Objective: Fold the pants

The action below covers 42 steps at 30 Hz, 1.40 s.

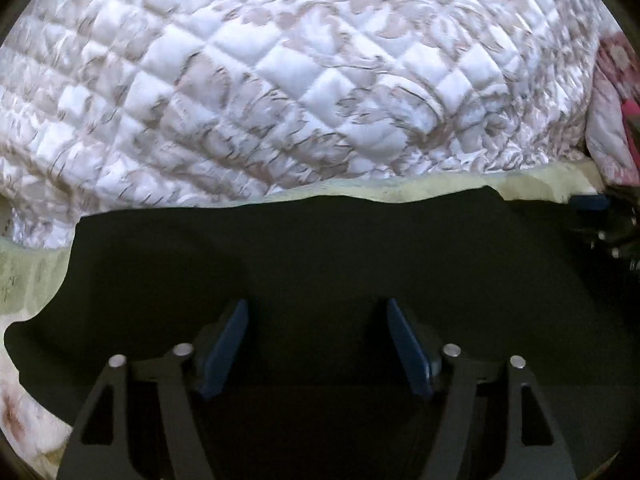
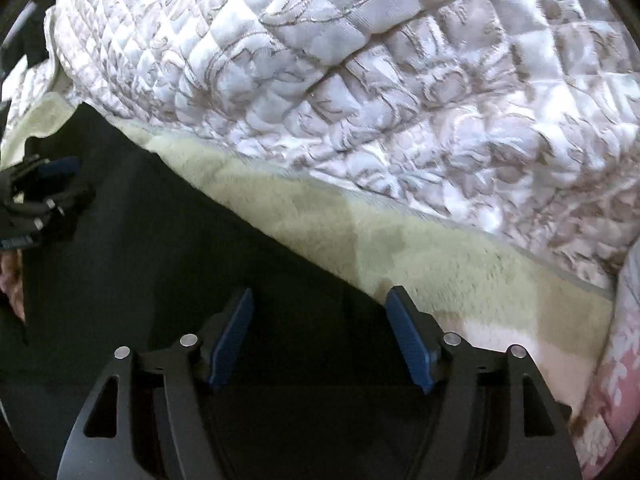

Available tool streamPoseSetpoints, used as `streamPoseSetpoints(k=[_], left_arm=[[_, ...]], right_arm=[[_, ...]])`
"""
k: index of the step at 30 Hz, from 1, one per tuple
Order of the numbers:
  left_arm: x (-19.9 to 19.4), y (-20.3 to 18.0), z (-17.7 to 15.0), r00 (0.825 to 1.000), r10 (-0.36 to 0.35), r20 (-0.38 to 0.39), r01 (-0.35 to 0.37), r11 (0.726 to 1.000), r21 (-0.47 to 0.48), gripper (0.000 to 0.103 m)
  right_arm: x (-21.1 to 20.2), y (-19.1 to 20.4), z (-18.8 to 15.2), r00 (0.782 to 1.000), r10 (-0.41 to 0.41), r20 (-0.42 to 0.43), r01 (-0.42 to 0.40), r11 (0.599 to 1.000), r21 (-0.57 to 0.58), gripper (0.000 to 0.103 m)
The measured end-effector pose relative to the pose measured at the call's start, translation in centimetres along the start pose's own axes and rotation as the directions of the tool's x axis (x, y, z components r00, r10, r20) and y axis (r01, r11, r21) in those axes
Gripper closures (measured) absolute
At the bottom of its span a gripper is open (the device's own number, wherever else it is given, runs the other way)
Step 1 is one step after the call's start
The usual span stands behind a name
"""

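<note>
Both grippers' jaws spread over dark pants (image 1: 320, 248); quilt (image 1: 280, 80) beyond their edge

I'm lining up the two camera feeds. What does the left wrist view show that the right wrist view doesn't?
Only the left wrist view shows the pants' wavy far edge across the frame, with the right hand-held gripper at its right margin. Only the right wrist view shows a broad cream fleece blanket and the left hand-held gripper at its left margin. Both show dark pants, the quilted bedspread and open jaws.
</note>
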State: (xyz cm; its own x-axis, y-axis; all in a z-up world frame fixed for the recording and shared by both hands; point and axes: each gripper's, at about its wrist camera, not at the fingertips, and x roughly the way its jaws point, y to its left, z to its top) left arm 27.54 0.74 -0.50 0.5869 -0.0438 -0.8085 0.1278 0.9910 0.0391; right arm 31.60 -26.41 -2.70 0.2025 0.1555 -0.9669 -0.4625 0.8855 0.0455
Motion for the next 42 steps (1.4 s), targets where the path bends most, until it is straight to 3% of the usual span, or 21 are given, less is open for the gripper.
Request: streamPoseSetpoints(k=[1,2,3,6,7,12,17,20,23,26,27,31,33,36,42], left_arm=[[0.0,-0.4,-0.1,1.000,0.019,0.006,-0.019,1.000,0.013,0.033],[0.0,-0.8,-0.2,1.000,0.024,0.006,-0.024,0.999,0.029,0.039],[-0.1,-1.2,-0.1,1.000,0.028,0.010,-0.028,0.999,0.045,0.052],[-1.0,-2.4,0.2,0.998,0.054,0.032,-0.056,0.994,0.093,0.093],[-1.5,-2.4,0.3,0.998,0.055,0.035,-0.058,0.994,0.088,0.099],[-7.9,-0.9,-0.8,0.994,-0.013,0.113,0.014,1.000,-0.012,0.099],[-17.2,0.8,-5.9,0.972,-0.086,0.217,0.108,0.990,-0.094,0.099],[-20.4,1.2,-10.5,0.967,-0.134,0.216,0.162,0.980,-0.116,0.099],[-20.6,0.4,-15.8,0.975,-0.168,0.142,0.185,0.975,-0.118,0.099],[-19.9,-0.3,-20.1,0.983,-0.179,0.045,0.183,0.973,-0.137,0.098],[-20.0,-0.3,-20.9,0.983,-0.181,0.026,0.183,0.973,-0.142,0.098],[-21.9,0.3,-21.2,0.984,-0.173,0.045,0.179,0.969,-0.168,0.097],[-22.7,0.8,-20.0,0.985,-0.153,0.079,0.165,0.971,-0.172,0.093],[-22.9,1.2,-18.3,0.985,-0.137,0.109,0.155,0.972,-0.178,0.059],[-18.4,-1.5,-14.9,0.991,-0.131,0.032,0.134,0.984,-0.116,0.054]], right_arm=[[-0.1,0.2,0.1,1.000,0.018,-0.007,-0.018,1.000,-0.002,0.052],[-0.4,0.6,0.1,1.000,0.030,-0.004,-0.030,0.999,-0.018,0.080],[-0.9,1.2,0.1,1.000,0.005,0.000,-0.005,0.999,-0.043,0.093],[-3.4,2.6,-0.3,0.999,-0.004,0.036,0.006,0.999,-0.049,0.094],[-4.3,2.8,-0.5,0.999,0.005,0.051,-0.003,0.999,-0.044,0.094],[-14.1,5.5,-4.2,0.975,0.041,0.218,-0.039,0.999,-0.014,0.094],[-20.5,9.7,-11.1,0.952,0.071,0.299,-0.079,0.997,0.013,0.094],[-21.3,12.4,-17.2,0.959,0.112,0.262,-0.138,0.987,0.084,0.094],[-19.4,14.2,-22.4,0.981,0.132,0.139,-0.157,0.969,0.192,0.093],[-16.9,14.2,-26.0,0.985,0.170,0.033,-0.171,0.925,0.339,0.088],[-16.9,14.2,-26.6,0.984,0.172,0.039,-0.175,0.914,0.365,0.086],[-18.8,14.2,-27.0,0.978,0.163,0.130,-0.204,0.883,0.424,0.067],[-19.2,14.0,-27.0,0.974,0.157,0.165,-0.215,0.871,0.442,0.049],[-19.6,13.6,-27.2,0.968,0.138,0.212,-0.225,0.851,0.474,0.049],[-19.6,12.4,-28.0,0.963,0.114,0.244,-0.232,0.813,0.534,0.049]])
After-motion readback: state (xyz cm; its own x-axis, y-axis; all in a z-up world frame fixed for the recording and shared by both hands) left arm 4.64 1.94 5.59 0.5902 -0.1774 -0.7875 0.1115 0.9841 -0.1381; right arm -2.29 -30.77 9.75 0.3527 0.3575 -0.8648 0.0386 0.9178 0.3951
